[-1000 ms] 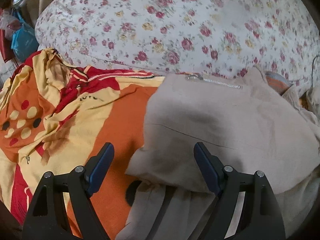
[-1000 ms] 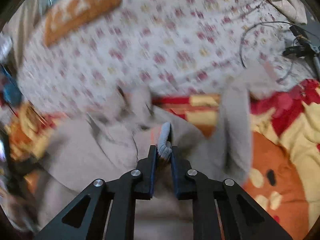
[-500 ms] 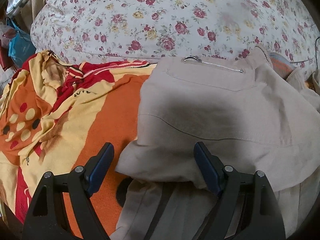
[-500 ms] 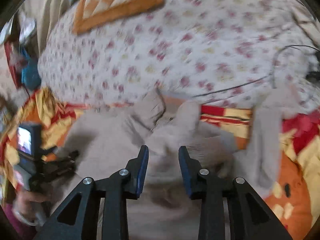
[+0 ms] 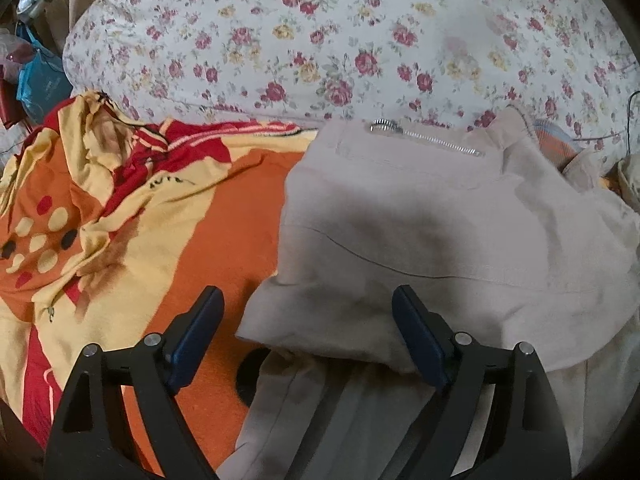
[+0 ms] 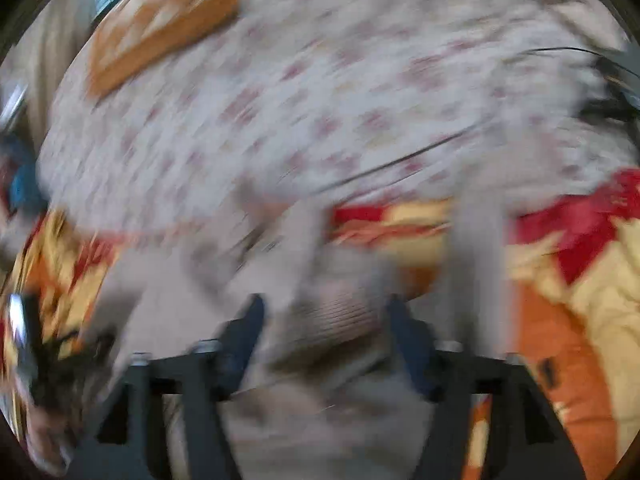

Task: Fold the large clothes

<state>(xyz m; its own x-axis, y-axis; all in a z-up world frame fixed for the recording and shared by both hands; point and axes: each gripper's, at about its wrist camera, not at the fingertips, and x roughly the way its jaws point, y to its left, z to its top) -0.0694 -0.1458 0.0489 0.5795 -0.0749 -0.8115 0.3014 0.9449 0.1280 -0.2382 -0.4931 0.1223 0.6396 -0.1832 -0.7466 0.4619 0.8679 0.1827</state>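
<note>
A beige zip-up garment (image 5: pixel 432 232) lies partly folded on the orange, yellow and red blanket (image 5: pixel 168 216), its silver zipper (image 5: pixel 428 136) along the far edge. My left gripper (image 5: pixel 308 320) is open and empty, hovering over the garment's near left corner. In the blurred right wrist view the same beige garment (image 6: pixel 332 320) lies under my right gripper (image 6: pixel 328 316), which is open with ribbed cloth between the spread fingers, not clamped. A sleeve (image 6: pixel 480 256) hangs out to the right.
A floral bedsheet (image 5: pixel 340 40) covers the bed beyond the blanket. Blue bags and clutter (image 5: pixel 36 80) sit at the far left. A black cable (image 6: pixel 400 160) runs across the sheet. An orange patterned cushion (image 6: pixel 168 28) lies at the back.
My right gripper has opened and let go of the ribbed beige edge it was pinching, and it is moving fast. My left gripper stays open and has barely shifted.
</note>
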